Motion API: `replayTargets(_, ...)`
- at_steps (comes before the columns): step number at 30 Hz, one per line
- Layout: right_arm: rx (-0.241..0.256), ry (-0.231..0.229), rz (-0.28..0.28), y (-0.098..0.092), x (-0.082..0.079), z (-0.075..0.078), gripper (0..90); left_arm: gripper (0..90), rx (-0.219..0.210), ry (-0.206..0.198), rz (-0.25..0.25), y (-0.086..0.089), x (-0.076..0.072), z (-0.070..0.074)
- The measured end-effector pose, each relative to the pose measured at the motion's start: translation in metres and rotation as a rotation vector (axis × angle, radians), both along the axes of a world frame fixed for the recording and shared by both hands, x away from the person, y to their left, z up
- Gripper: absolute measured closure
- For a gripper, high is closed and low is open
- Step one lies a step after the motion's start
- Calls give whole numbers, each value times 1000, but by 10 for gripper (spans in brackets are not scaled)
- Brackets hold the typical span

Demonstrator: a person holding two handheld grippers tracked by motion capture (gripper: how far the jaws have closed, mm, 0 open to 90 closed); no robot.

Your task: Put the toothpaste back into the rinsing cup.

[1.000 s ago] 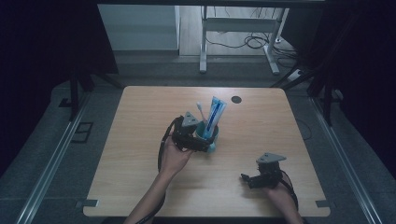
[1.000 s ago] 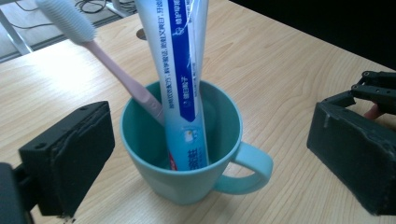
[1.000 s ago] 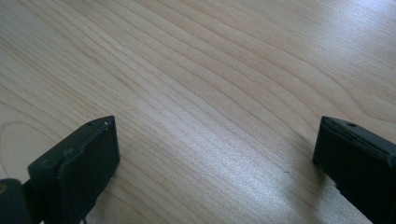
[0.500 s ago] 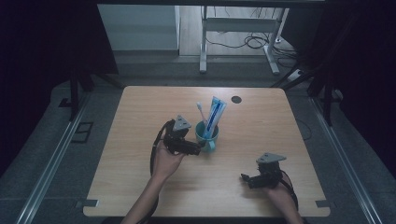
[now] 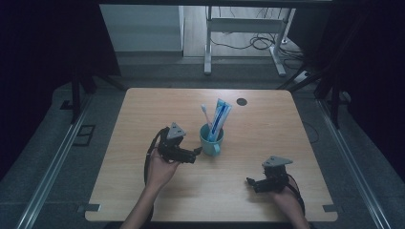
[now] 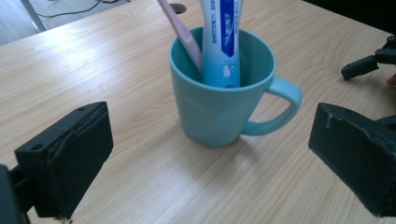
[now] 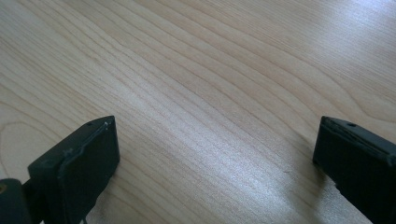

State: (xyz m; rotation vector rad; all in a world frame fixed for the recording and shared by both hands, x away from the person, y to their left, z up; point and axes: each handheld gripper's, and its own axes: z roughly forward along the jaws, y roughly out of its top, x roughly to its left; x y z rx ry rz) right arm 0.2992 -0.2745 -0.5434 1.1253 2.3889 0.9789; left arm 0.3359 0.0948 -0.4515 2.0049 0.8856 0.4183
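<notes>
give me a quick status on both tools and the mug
Left tool open, short of teal mug, not touching. Right tool open over bare table. Mug upright, toothbrush and toothpaste tube inside. Nothing between.

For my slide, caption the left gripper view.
Open left gripper facing a teal mug holding toothbrush and toothpaste tube.

Teal mug (image 6: 219, 100) upright on the table, just ahead of the left gripper (image 5: 197, 153), apart from its wide jaws, handle toward its right jaw. Inside: pink toothbrush (image 6: 181, 29) leaning away, blue-white tube (image 6: 221, 37) upright, probably toothpaste. Mug sits well off from the right gripper (image 5: 249, 181).
</notes>
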Motion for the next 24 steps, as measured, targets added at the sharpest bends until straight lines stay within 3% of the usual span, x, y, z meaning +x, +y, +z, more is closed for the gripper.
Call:
replayTargets(8,0,1,0,0,0,0,3,3,12,2,17,16,-10,-3)
replayTargets(24,0,0,1,0,0,0,4,3,-14,26,65,47,-32,-21)
